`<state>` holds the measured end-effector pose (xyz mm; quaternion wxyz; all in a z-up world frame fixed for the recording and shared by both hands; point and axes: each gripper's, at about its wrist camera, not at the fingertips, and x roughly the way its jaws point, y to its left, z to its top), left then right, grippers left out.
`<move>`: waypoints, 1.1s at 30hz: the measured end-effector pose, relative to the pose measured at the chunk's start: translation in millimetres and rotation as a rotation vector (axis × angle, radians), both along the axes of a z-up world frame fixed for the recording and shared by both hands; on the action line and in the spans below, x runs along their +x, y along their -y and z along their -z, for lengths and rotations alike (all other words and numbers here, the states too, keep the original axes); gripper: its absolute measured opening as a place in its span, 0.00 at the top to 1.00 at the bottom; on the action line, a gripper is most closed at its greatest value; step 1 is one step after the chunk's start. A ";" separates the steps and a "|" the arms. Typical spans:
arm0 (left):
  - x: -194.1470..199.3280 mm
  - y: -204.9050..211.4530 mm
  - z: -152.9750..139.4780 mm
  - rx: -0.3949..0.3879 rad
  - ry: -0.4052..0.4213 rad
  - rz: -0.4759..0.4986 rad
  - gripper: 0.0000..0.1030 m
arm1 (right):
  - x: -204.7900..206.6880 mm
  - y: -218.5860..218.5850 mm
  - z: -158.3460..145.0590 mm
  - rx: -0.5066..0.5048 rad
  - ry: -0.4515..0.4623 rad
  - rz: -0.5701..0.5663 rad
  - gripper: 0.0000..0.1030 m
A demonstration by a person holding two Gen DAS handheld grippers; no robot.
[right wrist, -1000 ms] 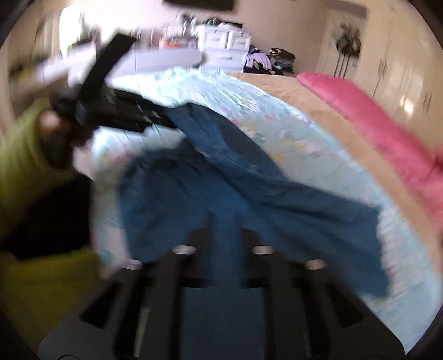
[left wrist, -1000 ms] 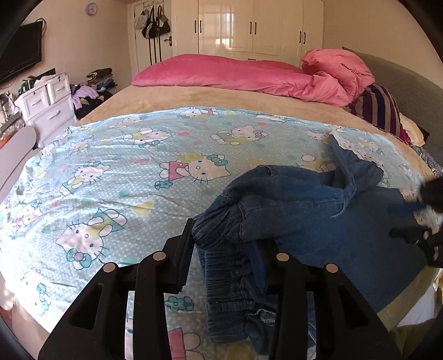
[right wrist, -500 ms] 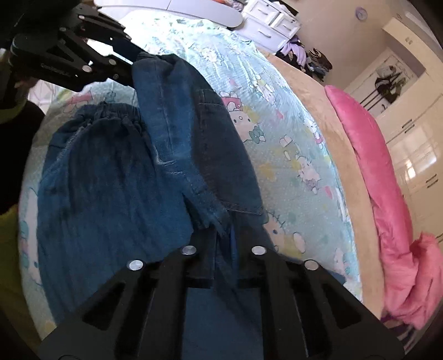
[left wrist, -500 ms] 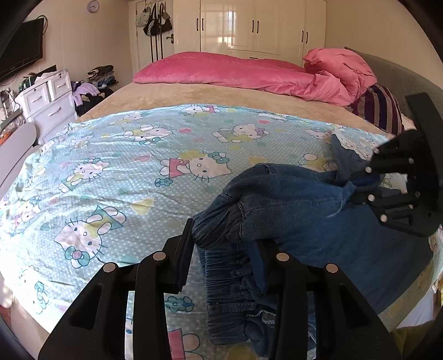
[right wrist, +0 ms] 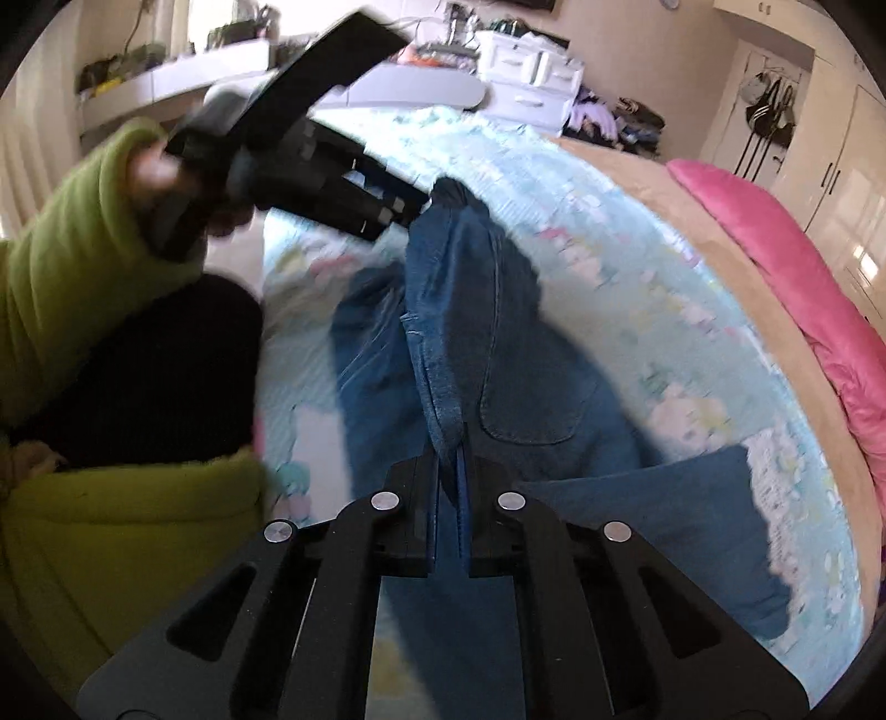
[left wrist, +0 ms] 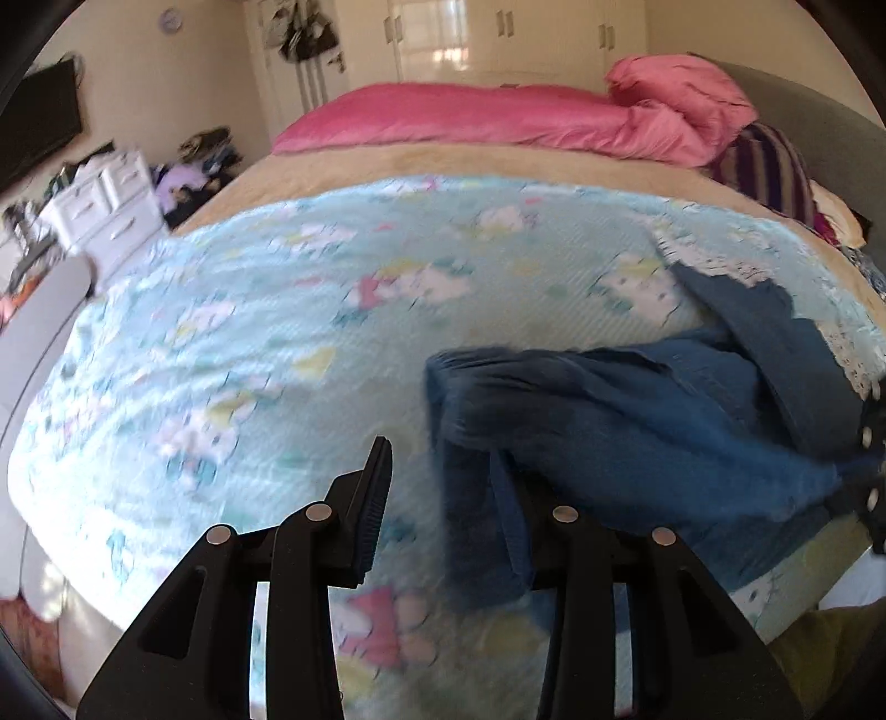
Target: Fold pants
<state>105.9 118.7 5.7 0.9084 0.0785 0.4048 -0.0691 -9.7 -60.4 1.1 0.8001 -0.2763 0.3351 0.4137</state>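
You had nothing readable in either view: no words, labels, brands or numbers came through. The sheet carried only blurred cartoon cat prints with no lettering you could make out, and the wall clock was too small and soft for its face to be read.
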 end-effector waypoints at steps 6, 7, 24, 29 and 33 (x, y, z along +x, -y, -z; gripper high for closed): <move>-17.5 -35.4 0.6 -0.075 -0.001 -0.100 0.65 | -2.4 1.1 19.0 0.035 -0.058 0.062 0.98; -21.4 -42.5 0.2 -0.107 -0.001 -0.122 0.65 | -5.0 0.6 20.4 0.030 -0.050 0.060 0.98; -3.2 55.9 10.9 -0.078 -0.102 0.007 0.66 | -22.8 5.2 21.4 0.087 -0.105 0.028 0.80; 0.2 36.9 24.8 -0.170 -0.149 -0.024 0.66 | -16.0 33.3 -7.4 0.223 -0.104 0.101 0.78; -0.8 41.2 28.0 -0.144 -0.150 -0.023 0.66 | 5.0 23.2 1.4 0.217 -0.137 0.174 0.76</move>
